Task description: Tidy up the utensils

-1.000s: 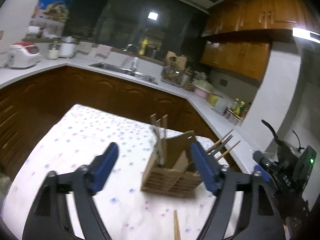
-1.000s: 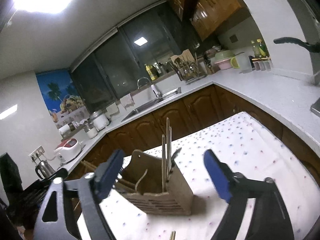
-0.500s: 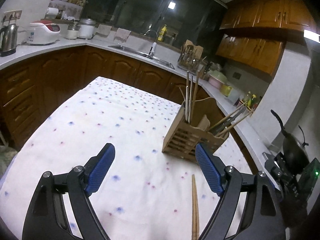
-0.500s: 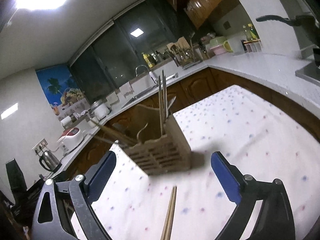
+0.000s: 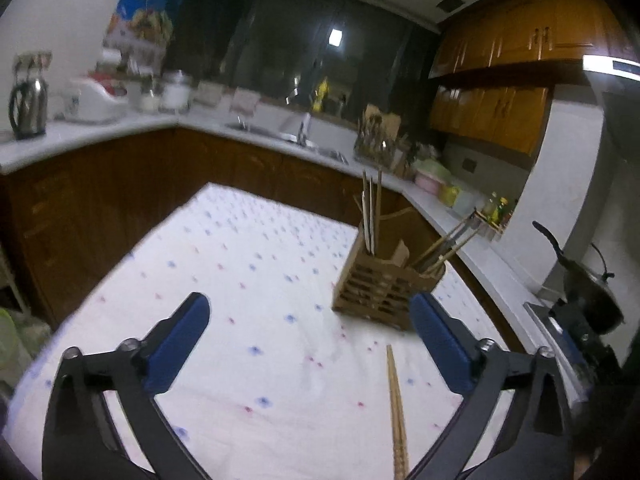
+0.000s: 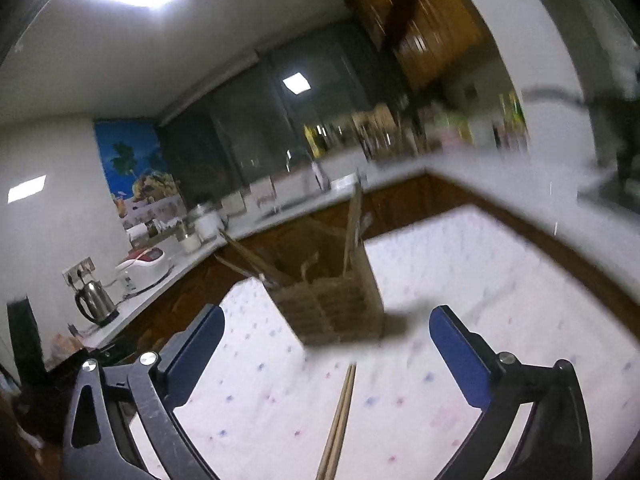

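- Left wrist view: the left tool (image 5: 306, 336) hangs above the dotted surface (image 5: 240, 280), jaws just widened and spread with nothing in them.
- Wooden utensil holder (image 5: 380, 284) stands upright ahead, sticks poking out.
- Chopsticks (image 5: 396, 400) lie flat on the cloth near the holder.
- Right wrist view: the right tool (image 6: 326, 344) is likewise just widened and empty.

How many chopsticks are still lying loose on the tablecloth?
2: a pair of chopsticks lying side by side on the tablecloth, in front of the wooden holder. Others may lie below the frame.
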Demonstrator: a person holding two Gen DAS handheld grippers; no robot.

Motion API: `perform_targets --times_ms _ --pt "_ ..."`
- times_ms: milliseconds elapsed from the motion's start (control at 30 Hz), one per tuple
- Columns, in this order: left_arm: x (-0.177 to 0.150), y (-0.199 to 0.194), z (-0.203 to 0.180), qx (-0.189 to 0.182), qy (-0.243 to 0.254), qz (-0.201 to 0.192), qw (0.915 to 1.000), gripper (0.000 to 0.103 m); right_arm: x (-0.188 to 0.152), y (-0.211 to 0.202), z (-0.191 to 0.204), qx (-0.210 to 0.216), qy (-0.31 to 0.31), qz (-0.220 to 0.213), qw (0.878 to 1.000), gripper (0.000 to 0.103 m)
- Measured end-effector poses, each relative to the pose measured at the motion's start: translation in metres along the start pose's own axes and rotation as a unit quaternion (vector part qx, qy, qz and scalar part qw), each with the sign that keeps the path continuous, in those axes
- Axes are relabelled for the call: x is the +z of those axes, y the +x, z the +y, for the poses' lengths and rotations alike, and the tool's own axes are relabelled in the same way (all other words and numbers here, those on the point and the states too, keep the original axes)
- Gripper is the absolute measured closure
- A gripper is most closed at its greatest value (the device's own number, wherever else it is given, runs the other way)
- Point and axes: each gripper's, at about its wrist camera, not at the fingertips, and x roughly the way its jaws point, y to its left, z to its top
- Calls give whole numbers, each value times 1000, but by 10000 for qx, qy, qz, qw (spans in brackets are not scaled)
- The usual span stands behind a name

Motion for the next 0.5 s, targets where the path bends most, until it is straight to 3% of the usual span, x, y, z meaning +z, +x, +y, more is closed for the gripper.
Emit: perform_targets --times_ms 67,200,500 --pt "-2 -7 -1 106 98 -132 9998 0 -1 -15 8 -120 -339 -306 9989 0" --pt "-12 -12 1 216 192 -183 9994 0 -11 -28 8 -103 -399 -458 9981 0" --pt "-48 -16 4 493 521 -119 9974 0 -43 -39 4 -267 -652 -325 9970 0"
